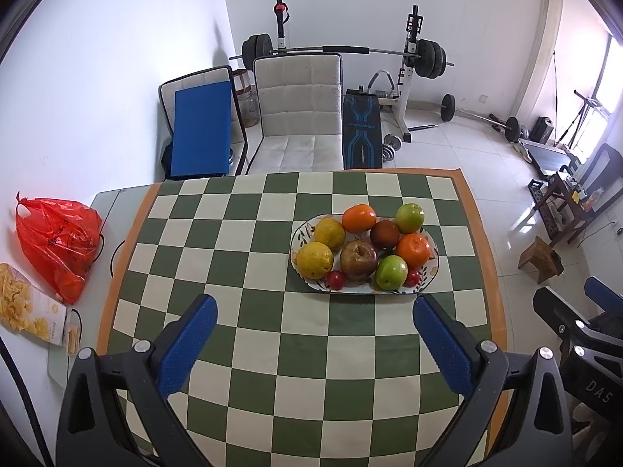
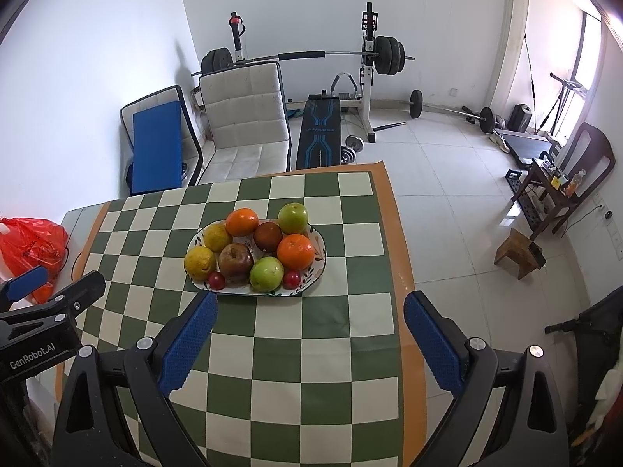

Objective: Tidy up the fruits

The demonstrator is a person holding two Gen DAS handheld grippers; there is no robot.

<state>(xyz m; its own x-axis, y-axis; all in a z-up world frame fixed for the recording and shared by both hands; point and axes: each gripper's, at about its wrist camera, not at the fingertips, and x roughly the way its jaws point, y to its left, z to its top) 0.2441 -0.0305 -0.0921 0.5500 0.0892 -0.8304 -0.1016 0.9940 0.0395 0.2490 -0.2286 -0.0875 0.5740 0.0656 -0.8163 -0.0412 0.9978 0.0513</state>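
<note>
Both claws spread wide and empty above the near half of the counter (image 1: 272,350), over its green-and-white checked cloth (image 1: 241,233). Left claw (image 1: 314,317) with blue pads (image 1: 187,344), short of the plate and touching nothing; right claw (image 2: 310,313) likewise, its left fingertip just in front of the plate's near rim in the right wrist view. Left claw also seen at the left edge of the right wrist view, right claw at the right edge of the left wrist view.

Oval patterned plate (image 1: 430,268) toward the far right of the cloth, piled with fruit. At the far side: orange (image 1: 359,218) and green apple (image 1: 409,218). In the middle row: yellow citrus (image 1: 329,233), dark reddish fruit (image 1: 384,234), second orange (image 1: 413,250). At the near side: larger yellow citrus (image 1: 315,260), bruised brown apple (image 1: 359,260), second green apple (image 1: 391,272). Two small red fruits at the near rim, one (image 1: 335,280) between yellow citrus and brown apple, the other (image 1: 412,277) right of the near green apple.

Off the cloth at the left: red bag (image 1: 54,241), and nearer, a snack box (image 1: 31,309). Beyond the counter: white chair (image 1: 300,116), blue pad (image 1: 202,132), barbell rack (image 1: 409,62)
</note>
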